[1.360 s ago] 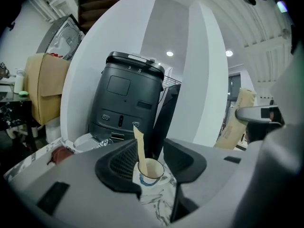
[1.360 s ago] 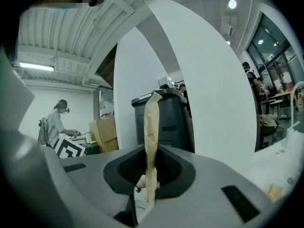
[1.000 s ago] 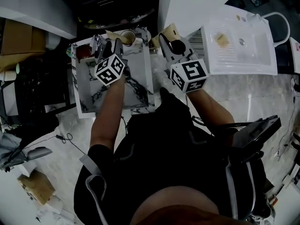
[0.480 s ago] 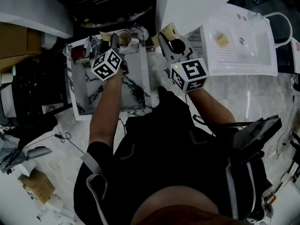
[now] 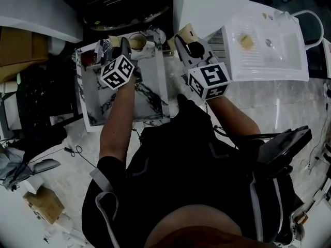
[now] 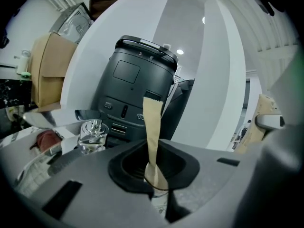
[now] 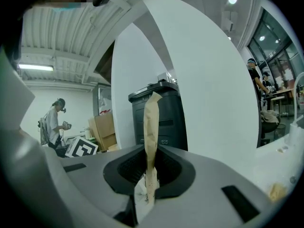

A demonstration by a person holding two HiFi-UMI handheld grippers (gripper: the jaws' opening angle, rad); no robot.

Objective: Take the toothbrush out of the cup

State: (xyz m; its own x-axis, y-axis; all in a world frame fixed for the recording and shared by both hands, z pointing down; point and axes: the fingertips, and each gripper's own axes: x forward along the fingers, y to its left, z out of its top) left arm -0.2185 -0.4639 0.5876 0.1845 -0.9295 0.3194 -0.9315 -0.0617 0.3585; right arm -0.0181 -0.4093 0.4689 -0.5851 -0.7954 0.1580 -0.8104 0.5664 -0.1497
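A toothbrush in a tan paper wrapper (image 6: 152, 127) stands upright in a cup (image 6: 159, 201) at the far end of a marbled tray (image 5: 155, 89). My left gripper (image 6: 153, 170) is at the cup's rim; its jaws are closing and press on the wrapper. In the head view the left gripper (image 5: 125, 45) sits right beside the cup (image 5: 138, 40). My right gripper (image 5: 182, 39), off the tray's right side, is shut on a second tan paper-wrapped toothbrush (image 7: 151, 127), which sticks up between its jaws (image 7: 149, 177).
A white sink basin (image 5: 269, 50) lies to the right. A black bin-like unit (image 6: 137, 89) stands behind the tray, with a small glass item (image 6: 92, 136) and a red thing (image 6: 45, 139) at the tray's far left. Cardboard boxes and cables sit at the left.
The left gripper has moved up the tray to the cup, and its jaws have come together on the wrapped toothbrush. The right gripper has stayed put with its toothbrush.
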